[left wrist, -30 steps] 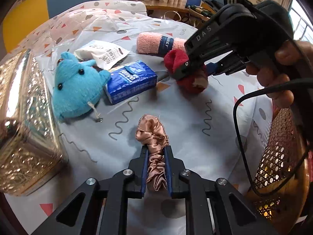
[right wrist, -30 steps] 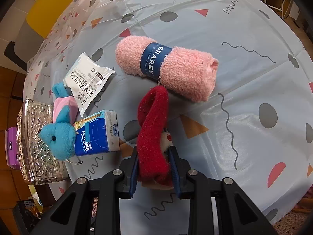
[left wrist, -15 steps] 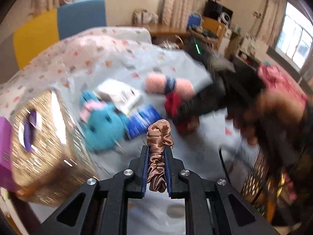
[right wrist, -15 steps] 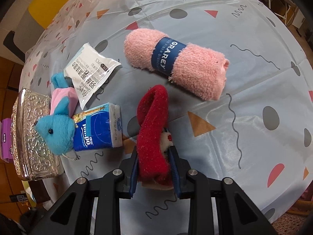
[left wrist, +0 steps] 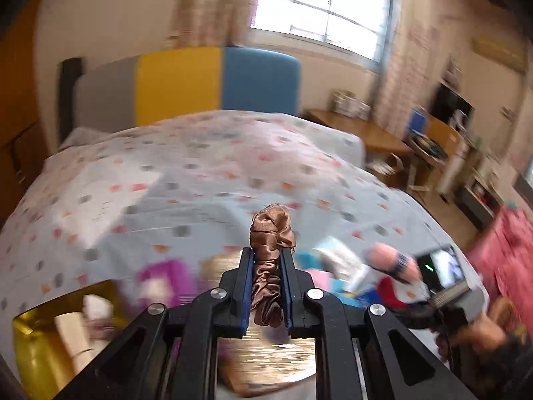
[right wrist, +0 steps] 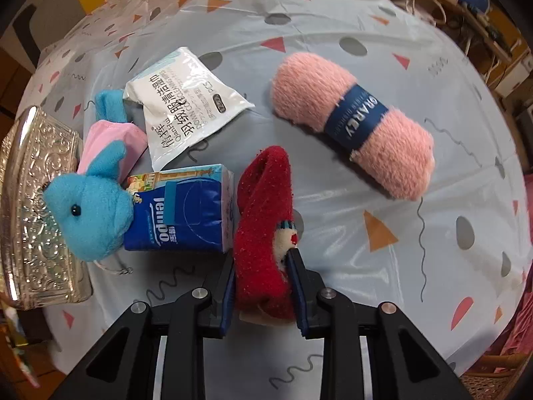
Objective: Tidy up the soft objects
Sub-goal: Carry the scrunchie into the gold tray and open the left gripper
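Raised since a second ago: left tongs [left wrist: 267, 286], clamped on brown satin scrunchie [left wrist: 270, 260]; surroundings blurred, possibly gold box [left wrist: 43, 343] below. Right tongs [right wrist: 261, 285] clamped on red sock [right wrist: 263, 230] above tabletop [right wrist: 383, 260].

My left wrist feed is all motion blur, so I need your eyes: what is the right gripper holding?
Observer: The right gripper is shut on a red sock.
Operator: What lies beside the sock?
Observer: A blue tissue pack, touching the sock's side.
Operator: Is the pink towel roll loose?
Observer: No, a blue paper band wraps the pink towel roll, which lies apart from the sock.
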### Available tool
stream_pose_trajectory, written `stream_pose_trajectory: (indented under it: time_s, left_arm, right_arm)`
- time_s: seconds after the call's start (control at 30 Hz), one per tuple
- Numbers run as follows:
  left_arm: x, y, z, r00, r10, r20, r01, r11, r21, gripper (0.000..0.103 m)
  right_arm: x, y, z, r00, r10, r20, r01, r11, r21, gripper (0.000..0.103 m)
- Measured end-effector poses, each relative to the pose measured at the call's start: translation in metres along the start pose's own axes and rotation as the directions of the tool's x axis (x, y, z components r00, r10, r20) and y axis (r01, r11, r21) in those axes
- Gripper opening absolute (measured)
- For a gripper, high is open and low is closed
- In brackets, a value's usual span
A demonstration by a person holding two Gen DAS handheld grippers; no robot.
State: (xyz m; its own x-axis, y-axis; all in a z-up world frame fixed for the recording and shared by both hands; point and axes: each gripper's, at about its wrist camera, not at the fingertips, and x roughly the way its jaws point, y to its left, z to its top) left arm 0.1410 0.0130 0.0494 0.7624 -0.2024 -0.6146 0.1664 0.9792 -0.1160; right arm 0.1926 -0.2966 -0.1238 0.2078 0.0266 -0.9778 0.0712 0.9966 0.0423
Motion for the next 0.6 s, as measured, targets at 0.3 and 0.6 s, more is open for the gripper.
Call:
stream_pose_trajectory:
  time_s: [0.3,0.6]
  left_arm:
    - [-0.036,0.153,-0.048,0.973,0.229,-0.033,-0.23,0.937,-0.262,0.015]
    - [-0.028,0.242,-0.137,0.927,0.287,-0.241,-0.369,0.813,-0.451,0.016]
  right_arm:
    - [-0.004,0.012,-0.004,0.998,-0.047,0.036,0.047,0.999,0.01,0.031]
    - [-0.003,0.01,-0.017,0.997,-0.053,0.064,0.052,0.998,0.021,0.031]
